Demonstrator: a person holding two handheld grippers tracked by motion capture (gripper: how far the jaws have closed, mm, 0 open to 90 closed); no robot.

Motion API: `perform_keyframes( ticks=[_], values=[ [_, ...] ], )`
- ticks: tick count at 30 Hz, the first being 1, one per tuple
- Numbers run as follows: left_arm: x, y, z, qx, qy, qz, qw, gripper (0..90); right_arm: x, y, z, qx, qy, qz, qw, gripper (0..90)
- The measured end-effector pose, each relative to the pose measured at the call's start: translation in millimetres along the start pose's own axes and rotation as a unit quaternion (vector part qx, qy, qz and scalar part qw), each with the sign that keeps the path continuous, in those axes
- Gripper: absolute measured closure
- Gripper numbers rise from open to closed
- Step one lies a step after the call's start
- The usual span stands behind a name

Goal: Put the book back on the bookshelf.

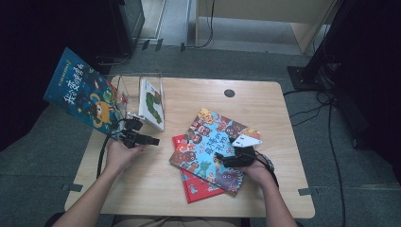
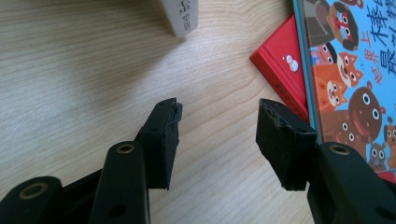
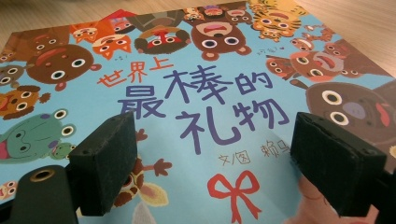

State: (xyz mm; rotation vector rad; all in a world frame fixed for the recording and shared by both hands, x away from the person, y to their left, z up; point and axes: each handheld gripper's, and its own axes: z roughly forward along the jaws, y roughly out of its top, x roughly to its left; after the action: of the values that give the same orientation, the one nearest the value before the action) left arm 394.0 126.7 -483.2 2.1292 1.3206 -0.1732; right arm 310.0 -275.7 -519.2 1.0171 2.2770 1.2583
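Note:
A picture book with cartoon animals on a blue cover [image 1: 208, 142] [image 3: 201, 70] [image 2: 355, 70] lies flat on a red book [image 1: 198, 189] [image 2: 280, 65] at the table's middle right. My right gripper [image 1: 226, 158] [image 3: 217, 135] rests low over the near part of that cover, open, its pads wide apart and pressing on nothing. A fingertip [image 3: 303, 205] shows by its right jaw. My left gripper [image 1: 153, 140] [image 2: 218, 109] hovers open over bare wood left of the red book, with nothing between its jaws.
A clear stand [image 1: 130, 94] at the table's back left holds a white book with a green picture [image 1: 152, 101] [image 2: 182, 16]. A dark blue book [image 1: 80, 90] leans out at its left. A round cable hole [image 1: 229, 93] sits near the far edge. Cables lie on the floor at right.

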Motion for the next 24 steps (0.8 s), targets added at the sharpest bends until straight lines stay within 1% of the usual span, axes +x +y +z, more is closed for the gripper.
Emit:
perform_keyframes(
  ticks=[1,2,4,6,10,13,16,19,20,21,24],
  values=[
    [0.0,0.7,1.7,0.000,0.000,0.001,1.0000,49.2,0.4,-0.3,-0.5,0.000,-0.004,0.002,1.0000,14.7],
    [-1.0,1.3,3.7,0.000,0.005,0.004,1.0000,49.2,0.7,-0.5,-0.8,0.000,-0.006,0.003,1.0000,14.6],
    [-1.7,2.0,7.0,0.003,0.017,0.017,0.9997,49.4,2.0,-0.9,-1.1,0.000,-0.010,0.007,0.9999,14.4],
    [-1.6,2.5,10.1,0.009,0.015,0.020,0.9997,49.5,4.1,-1.3,-1.5,-0.001,-0.020,0.011,0.9997,14.2],
    [-0.5,3.0,11.9,-0.002,0.013,0.026,0.9996,49.8,5.6,-1.6,-1.7,-0.001,-0.026,0.015,0.9995,14.1],
    [-0.8,2.3,12.8,-0.012,0.020,0.033,0.9992,50.0,7.5,-1.4,-1.4,-0.001,-0.034,0.021,0.9992,14.0],
    [-0.5,1.3,13.3,-0.018,0.016,0.030,0.9993,49.4,9.2,-1.5,-1.3,-0.003,-0.041,0.025,0.9988,13.9],
    [-2.4,-0.8,14.3,-0.030,0.026,0.030,0.9988,50.7,9.8,-1.4,-1.1,-0.002,-0.043,0.026,0.9987,14.0],
    [-2.8,-1.9,14.5,-0.033,0.026,0.031,0.9986,50.9,9.8,-1.4,-1.3,-0.002,-0.042,0.027,0.9987,14.3],
    [-3.7,-2.7,14.8,-0.036,0.027,0.030,0.9985,50.9,9.8,-1.5,-1.5,-0.002,-0.043,0.027,0.9987,15.4],
    [-3.6,-4.3,14.9,-0.040,0.026,0.035,0.9982,50.3,8.7,-2.9,-4.0,-0.010,-0.038,0.023,0.9990,25.1]
  ],
)
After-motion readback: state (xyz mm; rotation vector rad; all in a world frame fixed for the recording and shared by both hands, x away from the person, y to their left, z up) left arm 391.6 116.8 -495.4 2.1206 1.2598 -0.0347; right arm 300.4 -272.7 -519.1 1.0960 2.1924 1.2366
